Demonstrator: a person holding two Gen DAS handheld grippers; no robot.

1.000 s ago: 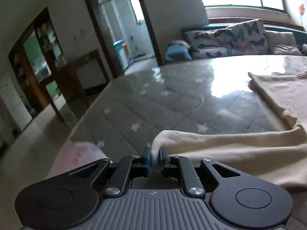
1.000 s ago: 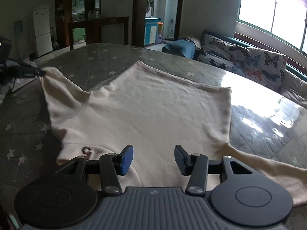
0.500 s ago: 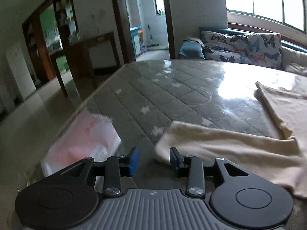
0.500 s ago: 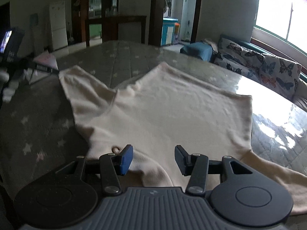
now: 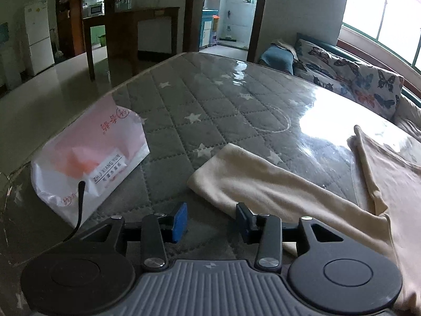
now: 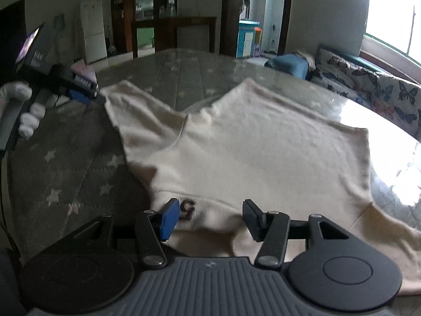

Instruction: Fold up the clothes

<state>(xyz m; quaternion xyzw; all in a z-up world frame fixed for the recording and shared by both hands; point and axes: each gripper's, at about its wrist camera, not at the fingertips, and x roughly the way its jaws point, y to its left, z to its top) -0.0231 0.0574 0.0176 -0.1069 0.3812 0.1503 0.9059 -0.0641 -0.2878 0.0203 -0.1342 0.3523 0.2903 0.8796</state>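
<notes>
A cream long-sleeved top (image 6: 263,158) lies spread flat on the grey star-quilted mattress (image 6: 65,163), with a small dark mark near its collar (image 6: 188,206). Its left sleeve (image 5: 263,184) stretches out flat in the left wrist view, cuff just ahead of my left gripper (image 5: 211,218), which is open and holds nothing. That left gripper (image 6: 81,93) also shows in the right wrist view beside the sleeve's cuff, held by a white-gloved hand (image 6: 23,110). My right gripper (image 6: 210,218) is open, low over the collar edge, empty.
A pink and white plastic bag (image 5: 89,163) lies on the mattress's left edge. A sofa with butterfly cushions (image 5: 350,76) runs along the far side under a bright window. A dark wooden table (image 5: 131,26) and a white fridge (image 5: 38,34) stand across the room.
My left gripper has let go of the sleeve cuff, opened and drawn back; the sleeve now lies flat. The right gripper stayed open and crept toward the collar.
</notes>
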